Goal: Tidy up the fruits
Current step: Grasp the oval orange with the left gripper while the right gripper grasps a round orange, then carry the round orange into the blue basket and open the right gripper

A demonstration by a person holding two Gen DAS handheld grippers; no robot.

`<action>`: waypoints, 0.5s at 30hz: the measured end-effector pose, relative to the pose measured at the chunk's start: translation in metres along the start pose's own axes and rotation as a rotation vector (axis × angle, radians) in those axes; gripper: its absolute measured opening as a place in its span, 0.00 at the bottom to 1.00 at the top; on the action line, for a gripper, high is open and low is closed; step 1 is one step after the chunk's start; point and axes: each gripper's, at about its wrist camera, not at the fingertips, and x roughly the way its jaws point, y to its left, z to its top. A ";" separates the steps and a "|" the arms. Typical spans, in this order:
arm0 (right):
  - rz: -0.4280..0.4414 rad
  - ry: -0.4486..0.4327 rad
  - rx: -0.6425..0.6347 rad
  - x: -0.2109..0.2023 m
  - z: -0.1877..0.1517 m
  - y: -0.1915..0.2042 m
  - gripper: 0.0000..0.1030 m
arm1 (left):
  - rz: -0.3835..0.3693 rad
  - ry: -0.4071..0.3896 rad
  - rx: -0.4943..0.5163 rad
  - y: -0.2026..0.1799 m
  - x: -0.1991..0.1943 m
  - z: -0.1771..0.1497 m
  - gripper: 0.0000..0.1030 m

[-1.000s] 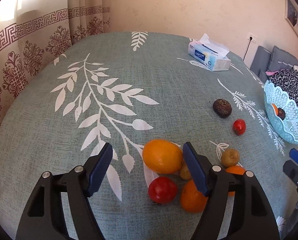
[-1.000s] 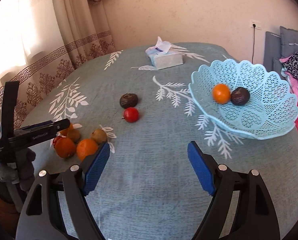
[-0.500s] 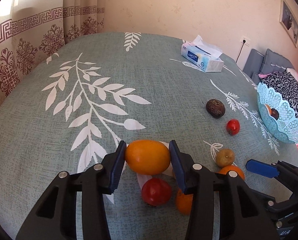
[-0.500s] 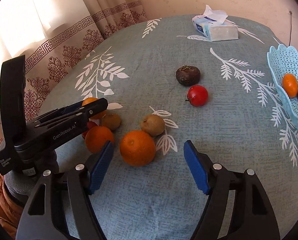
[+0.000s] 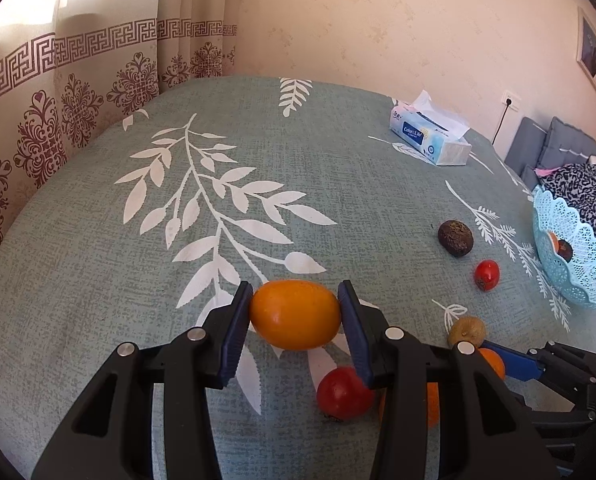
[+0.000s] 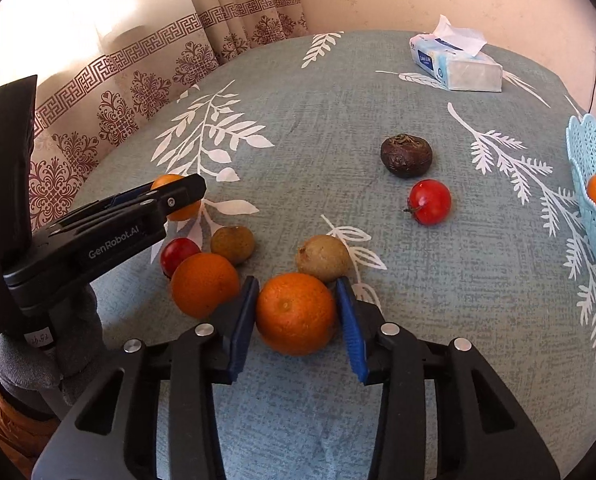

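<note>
Left gripper [image 6: 181,196] marked "GenRobot.AI"; tissue box [image 5: 430,140] "Colorlife"

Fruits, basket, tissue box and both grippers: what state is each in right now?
Left gripper: shut on smooth yellow-orange oval fruit.
Right gripper: jaws just closing, shut on round pebbled orange.
Light blue lattice plastic basket: upright, holding two fruits.
White-and-blue tissue box: open, tissue sticking out.
</note>
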 end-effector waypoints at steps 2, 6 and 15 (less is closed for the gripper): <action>-0.021 -0.008 -0.015 -0.002 -0.001 0.003 0.38 | 0.019 -0.016 -0.006 0.002 -0.002 0.001 0.43; -0.027 -0.022 -0.020 -0.006 -0.003 0.004 0.38 | 0.049 -0.044 -0.015 0.006 -0.006 0.002 0.43; -0.049 -0.112 -0.022 -0.030 0.003 0.005 0.38 | 0.065 -0.056 -0.026 0.009 -0.007 0.002 0.43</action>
